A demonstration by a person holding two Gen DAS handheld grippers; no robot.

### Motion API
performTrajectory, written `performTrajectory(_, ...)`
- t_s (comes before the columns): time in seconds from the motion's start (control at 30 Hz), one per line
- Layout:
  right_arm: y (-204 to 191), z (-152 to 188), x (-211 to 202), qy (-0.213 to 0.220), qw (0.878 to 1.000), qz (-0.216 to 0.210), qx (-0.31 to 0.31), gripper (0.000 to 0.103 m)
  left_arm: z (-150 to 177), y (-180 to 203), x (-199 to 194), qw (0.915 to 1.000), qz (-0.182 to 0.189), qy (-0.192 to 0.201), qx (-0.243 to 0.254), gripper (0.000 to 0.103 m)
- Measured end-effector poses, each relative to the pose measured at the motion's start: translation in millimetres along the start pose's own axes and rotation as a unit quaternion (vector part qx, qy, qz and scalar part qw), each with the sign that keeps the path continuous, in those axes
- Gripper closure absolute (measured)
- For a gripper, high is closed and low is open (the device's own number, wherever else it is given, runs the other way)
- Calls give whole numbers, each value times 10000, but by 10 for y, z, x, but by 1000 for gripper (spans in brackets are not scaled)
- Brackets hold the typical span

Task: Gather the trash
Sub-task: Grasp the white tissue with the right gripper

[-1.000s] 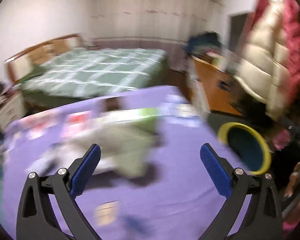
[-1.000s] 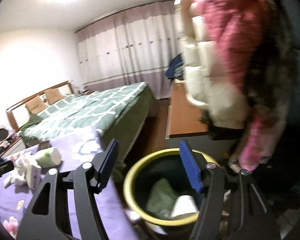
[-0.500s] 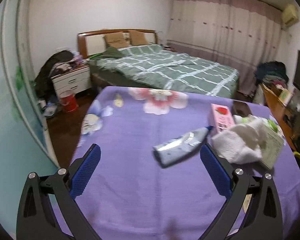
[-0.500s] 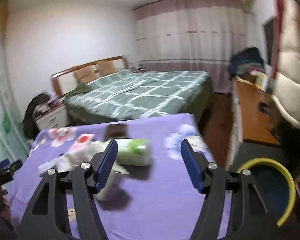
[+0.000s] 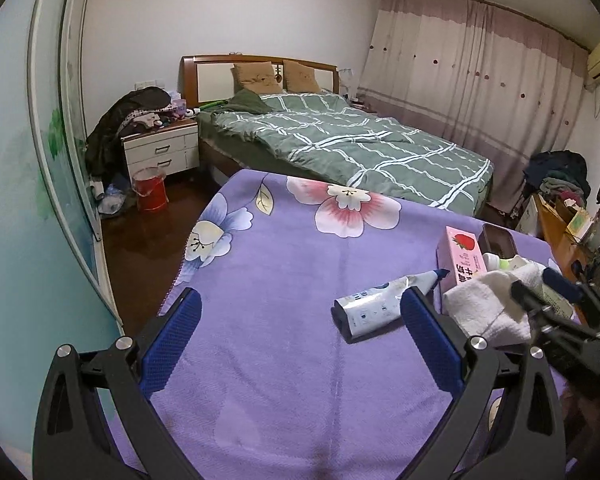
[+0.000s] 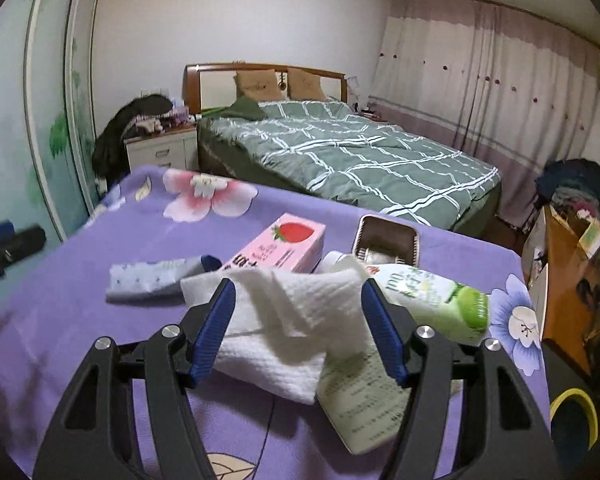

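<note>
Swung away from the yellow-rimmed bin (image 6: 571, 416) and back over the purple flowered tablecloth (image 5: 284, 280) within the last second, both cameras now trained on the litter at its right end. Right gripper (image 6: 298, 322) poised low over a crumpled white tissue (image 6: 296, 320), jaws spread and gripping nothing, blue pads set either side of the wad without pressing it. Left gripper (image 5: 300, 340) hanging wide apart and empty above bare cloth, a flattened toothpaste tube (image 5: 384, 300) just ahead of its right pad. Clustered round the tissue: a pink strawberry carton (image 6: 284, 246), a green-and-white bottle (image 6: 432, 300) on its side, a small brown tray (image 6: 386, 240) behind, and a printed white pack (image 6: 364, 400) lying partly under the tissue. Bin waiting at floor level past the table's right edge, well apart from the pile.

Best handled, by this reading, with a short dip into the thick middle of the wad before closing, so the pads bite paper rather than a loose corner or the pack beneath. Worth lifting straight up first, lest a trailing fold drag the bottle. Tube a fair next pick for the idle left.
</note>
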State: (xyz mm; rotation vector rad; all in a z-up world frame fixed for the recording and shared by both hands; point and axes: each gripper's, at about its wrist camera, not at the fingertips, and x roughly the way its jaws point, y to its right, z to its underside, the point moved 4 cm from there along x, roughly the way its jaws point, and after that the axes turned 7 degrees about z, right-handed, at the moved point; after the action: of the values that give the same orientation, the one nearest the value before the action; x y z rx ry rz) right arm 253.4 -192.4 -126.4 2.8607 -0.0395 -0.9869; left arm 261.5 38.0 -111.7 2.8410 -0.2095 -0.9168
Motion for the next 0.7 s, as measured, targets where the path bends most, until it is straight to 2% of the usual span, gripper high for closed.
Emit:
performTrajectory(0.13, -98, 48, 93, -90, 9998, 28, -179, 55, 14, 27, 4, 10000, 20, -22, 29, 5)
performTrajectory(0.17, -78, 92, 94, -137, 9997, 24, -209, 63, 17, 30, 3, 10000, 27, -31, 34, 5)
performTrajectory(0.2, -89, 102, 130, -201, 9995, 12, -233, 80, 22, 39, 4, 10000, 37, -36, 46, 5)
performTrajectory(0.27, -75, 111, 162, -295, 9994, -35, -194, 101, 22, 53, -1, 10000, 45, -32, 74, 5)
performTrajectory(0.4, -4, 108, 114, -244, 9995, -216, 36, 101, 23, 63, -20, 9999, 49, -17, 94, 5)
performTrajectory(0.7, 232, -150, -388, 397, 9950, -738, 550, 101, 35, 76, -6, 9999, 15, -62, 115, 5)
